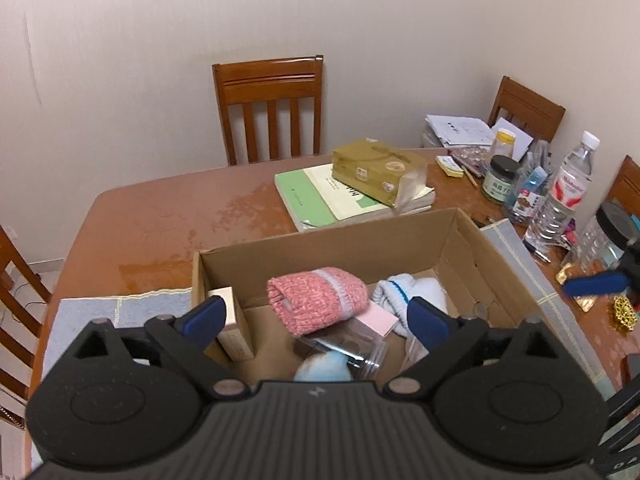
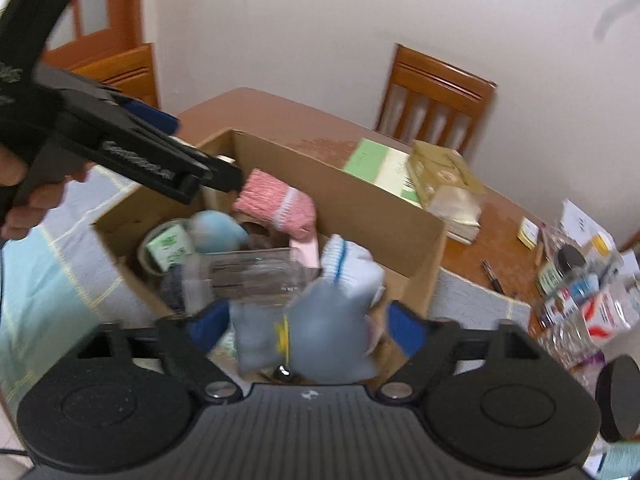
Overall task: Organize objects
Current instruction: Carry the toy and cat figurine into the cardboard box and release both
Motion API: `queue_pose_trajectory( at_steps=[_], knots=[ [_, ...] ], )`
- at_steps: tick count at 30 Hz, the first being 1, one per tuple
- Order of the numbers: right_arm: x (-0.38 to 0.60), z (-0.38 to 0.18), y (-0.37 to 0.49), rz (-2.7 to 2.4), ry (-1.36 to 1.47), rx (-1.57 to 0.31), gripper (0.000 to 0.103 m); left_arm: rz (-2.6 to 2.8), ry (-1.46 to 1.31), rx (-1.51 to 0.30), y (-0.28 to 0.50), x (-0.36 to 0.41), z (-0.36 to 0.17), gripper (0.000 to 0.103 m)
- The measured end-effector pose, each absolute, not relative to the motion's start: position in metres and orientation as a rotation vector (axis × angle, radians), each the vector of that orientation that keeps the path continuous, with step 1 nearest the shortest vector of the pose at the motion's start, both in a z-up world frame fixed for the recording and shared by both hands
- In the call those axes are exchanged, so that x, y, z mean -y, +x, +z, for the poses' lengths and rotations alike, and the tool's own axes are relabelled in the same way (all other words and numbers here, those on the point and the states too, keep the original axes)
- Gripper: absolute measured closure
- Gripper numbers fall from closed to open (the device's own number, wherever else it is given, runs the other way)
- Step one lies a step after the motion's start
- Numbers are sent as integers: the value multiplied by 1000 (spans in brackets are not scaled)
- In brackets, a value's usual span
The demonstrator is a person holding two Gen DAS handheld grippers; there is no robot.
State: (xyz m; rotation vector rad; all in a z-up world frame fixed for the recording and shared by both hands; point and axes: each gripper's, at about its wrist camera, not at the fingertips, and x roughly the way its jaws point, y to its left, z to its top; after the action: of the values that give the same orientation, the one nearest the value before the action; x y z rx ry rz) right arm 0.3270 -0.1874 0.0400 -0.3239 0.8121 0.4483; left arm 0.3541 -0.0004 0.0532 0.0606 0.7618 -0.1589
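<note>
Cardboard box [image 1: 472, 240] sits below both grippers, left [image 1: 316, 318] and right [image 2: 308, 326], spread wide, empty

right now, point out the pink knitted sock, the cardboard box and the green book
pink knitted sock [image 1: 320, 300], left wrist view, on the middle of its knitted body
cardboard box [image 1: 340, 254], left wrist view, on the inner face of its far wall
green book [image 1: 304, 200], left wrist view, on the bare green cover
</note>
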Motion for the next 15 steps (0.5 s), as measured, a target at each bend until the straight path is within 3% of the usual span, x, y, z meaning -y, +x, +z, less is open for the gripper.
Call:
queue_pose_trajectory(
  at_steps=[1,9,15],
  knots=[
    [187,40,329,431,-319,-811,0,-148,62,-759,353,0,53,4],
    [192,52,339,286,-287,-892,0,-15,124,-731,323,-6,58,2],
    [195,46,335,206,-158,-954,0,0,76,-805,300,-2,59,2]
  ],
)
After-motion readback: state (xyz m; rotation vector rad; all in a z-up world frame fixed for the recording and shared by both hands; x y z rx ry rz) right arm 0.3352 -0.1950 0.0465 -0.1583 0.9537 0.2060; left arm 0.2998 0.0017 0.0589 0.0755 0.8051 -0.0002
